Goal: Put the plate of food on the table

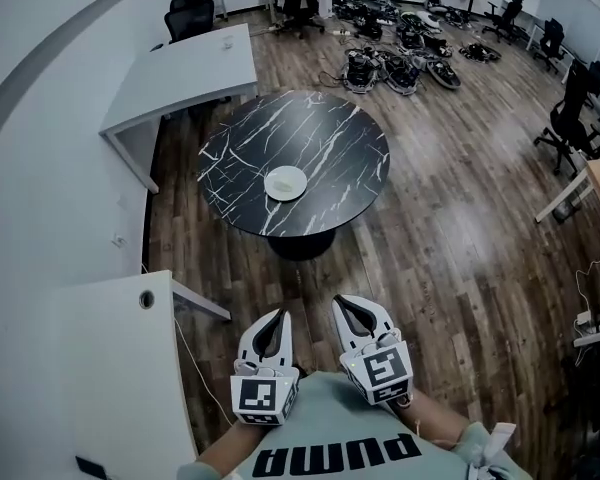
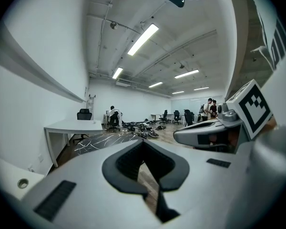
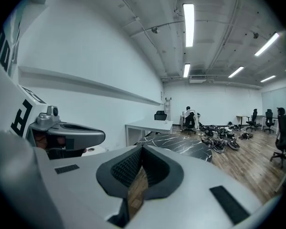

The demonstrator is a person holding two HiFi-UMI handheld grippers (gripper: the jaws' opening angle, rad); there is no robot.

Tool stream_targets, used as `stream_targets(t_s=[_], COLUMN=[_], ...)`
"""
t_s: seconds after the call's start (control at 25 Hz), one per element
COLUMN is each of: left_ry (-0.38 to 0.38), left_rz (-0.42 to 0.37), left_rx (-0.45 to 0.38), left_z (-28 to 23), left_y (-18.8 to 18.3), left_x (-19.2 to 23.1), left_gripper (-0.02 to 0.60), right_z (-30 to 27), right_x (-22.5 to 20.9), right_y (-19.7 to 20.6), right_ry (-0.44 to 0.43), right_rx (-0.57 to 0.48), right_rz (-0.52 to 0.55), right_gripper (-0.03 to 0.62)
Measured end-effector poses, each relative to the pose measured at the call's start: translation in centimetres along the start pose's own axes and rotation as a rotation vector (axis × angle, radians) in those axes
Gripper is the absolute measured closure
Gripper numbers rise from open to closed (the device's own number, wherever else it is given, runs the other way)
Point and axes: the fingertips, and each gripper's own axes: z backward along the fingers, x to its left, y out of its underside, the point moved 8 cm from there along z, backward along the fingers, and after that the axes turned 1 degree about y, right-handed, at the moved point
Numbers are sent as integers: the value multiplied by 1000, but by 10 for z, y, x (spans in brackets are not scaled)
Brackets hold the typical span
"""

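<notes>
Nearest, the left white-and-black tongs (image 1: 276, 318) and the right tongs (image 1: 346, 304) sit side by side over the wooden floor (image 1: 450, 218), both clenched on nothing, and farther off the small white round plate (image 1: 286, 182) rests mid-top on the round black marble table (image 1: 325, 133).

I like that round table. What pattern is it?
The table is black with white marble veins; head view.

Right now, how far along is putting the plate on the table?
Looks done: a white plate sits on the round black table; whether it holds food is too small to tell. In hand: nothing, the left gripper and right gripper are shut and empty, near the person's chest. Left to do: nothing visible.
</notes>
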Motion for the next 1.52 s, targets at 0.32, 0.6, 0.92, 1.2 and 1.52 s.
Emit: stream_targets(t_s=[0.32,0.6,0.92,1.2,1.52], left_ry=[-31,12,32,4,-6], left_rz=[-20,-58,-61,-60,-52], left_rx=[4,-17,-7,-4,-2], left_z=[10,-6,-18,-14,-9], left_y=[-1,-16,-15,-10,-8], left_x=[-50,-64,-72,-75,-83], left_gripper=[574,574,574,574,574], right_z=[41,51,52,56,68], right_x=[-25,-42,-50,-50,-50], right_y=[7,5,12,13,15], right_ry=[-16,29,40,38,43], right_rx=[-17,-26,-9,-20,-24], right_rz=[-2,-23,-14,-1,10], right_gripper=[585,585,586,586,586])
